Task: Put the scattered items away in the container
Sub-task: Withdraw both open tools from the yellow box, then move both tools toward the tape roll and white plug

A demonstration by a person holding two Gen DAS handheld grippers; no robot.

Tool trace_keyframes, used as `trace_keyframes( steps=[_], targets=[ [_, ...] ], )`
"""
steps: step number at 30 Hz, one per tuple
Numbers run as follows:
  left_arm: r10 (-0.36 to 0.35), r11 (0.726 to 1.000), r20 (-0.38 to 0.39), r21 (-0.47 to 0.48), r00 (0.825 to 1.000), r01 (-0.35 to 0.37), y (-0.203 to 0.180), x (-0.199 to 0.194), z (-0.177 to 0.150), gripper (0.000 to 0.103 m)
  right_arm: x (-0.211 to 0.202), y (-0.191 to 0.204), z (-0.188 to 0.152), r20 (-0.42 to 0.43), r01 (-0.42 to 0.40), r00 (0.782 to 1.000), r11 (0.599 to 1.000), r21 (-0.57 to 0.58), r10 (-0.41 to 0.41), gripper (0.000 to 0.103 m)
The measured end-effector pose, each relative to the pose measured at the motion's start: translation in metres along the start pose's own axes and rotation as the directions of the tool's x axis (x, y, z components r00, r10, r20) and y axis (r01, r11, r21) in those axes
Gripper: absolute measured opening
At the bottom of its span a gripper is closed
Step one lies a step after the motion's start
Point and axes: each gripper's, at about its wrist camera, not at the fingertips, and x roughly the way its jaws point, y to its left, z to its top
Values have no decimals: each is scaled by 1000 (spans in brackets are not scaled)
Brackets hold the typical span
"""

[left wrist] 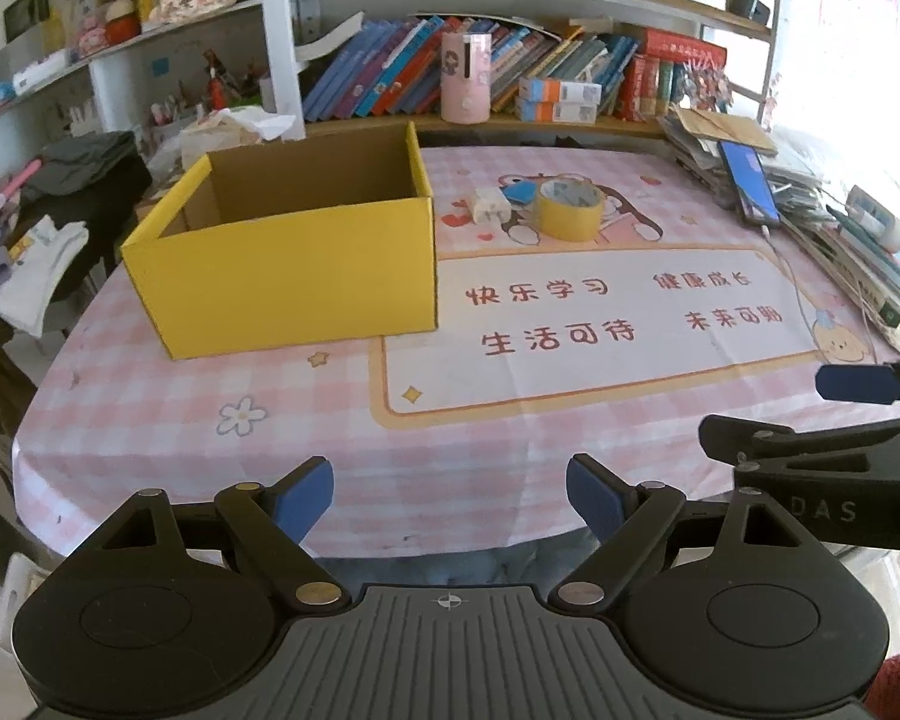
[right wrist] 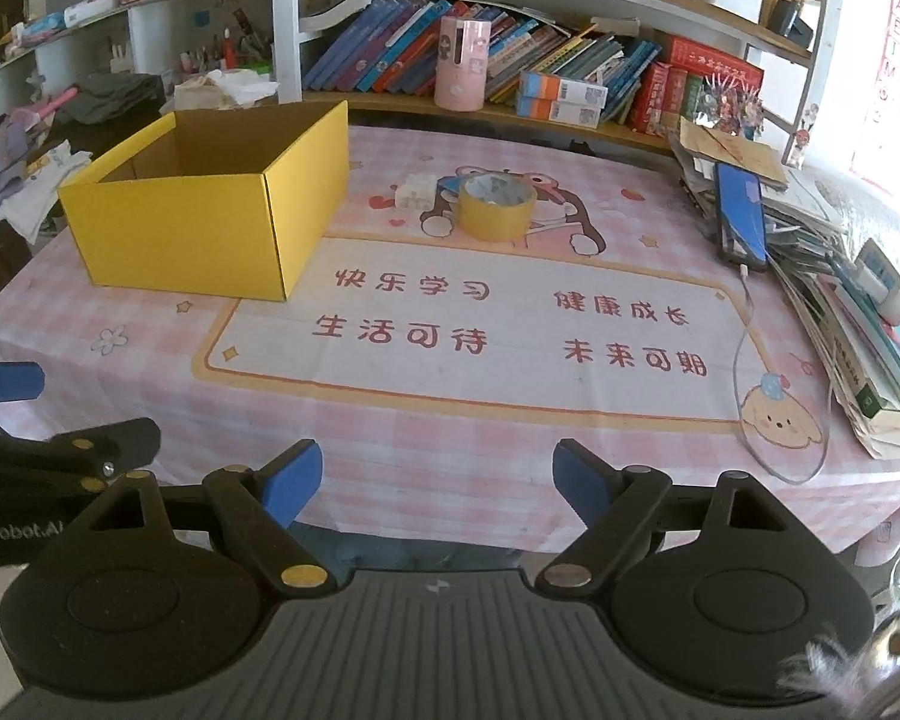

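An open yellow cardboard box (left wrist: pixel 288 276) (right wrist: pixel 210 234) stands on the left of the table and looks empty. To its right lie a yellow tape roll (left wrist: pixel 570 210) (right wrist: pixel 497 207), a white charger plug (left wrist: pixel 491 207) (right wrist: pixel 415 192) and a small blue item (left wrist: pixel 522 191) partly behind the tape. My left gripper (left wrist: pixel 450 495) is open and empty above the table's near edge. My right gripper (right wrist: pixel 438 480) is open and empty beside it, also at the near edge; its finger (left wrist: pixel 858 383) shows in the left wrist view.
The table has a pink checked cloth (left wrist: pixel 510 432) (right wrist: pixel 510 420). A phone (left wrist: pixel 750 180) (right wrist: pixel 741 216) with a charging cable lies on piled books and papers (right wrist: pixel 858 324) at the right. A bookshelf with a pink canister (left wrist: pixel 465 78) (right wrist: pixel 462 63) runs behind. Clothes lie at the left.
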Motion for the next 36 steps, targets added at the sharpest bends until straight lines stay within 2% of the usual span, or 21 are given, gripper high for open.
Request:
trace_keyframes(
  steps=[15, 25, 31, 36],
  targets=[
    [-12, 1000, 21, 7, 1000, 12, -12, 34, 33, 87, 39, -30, 28, 1, 2, 1000, 1000, 23, -2, 84],
    [-42, 999, -11, 19, 999, 42, -35, 82, 66, 87, 85, -62, 57, -40, 7, 999, 1000, 15, -7, 84],
    [-61, 998, -3, 26, 998, 61, -52, 108, 92, 87, 110, -86, 80, -46, 15, 999, 1000, 14, -14, 83],
    [-50, 999, -4, 10, 999, 50, -61, 126, 113, 87, 132, -104, 100, -57, -3, 998, 1000, 9, 4, 83]
  ],
)
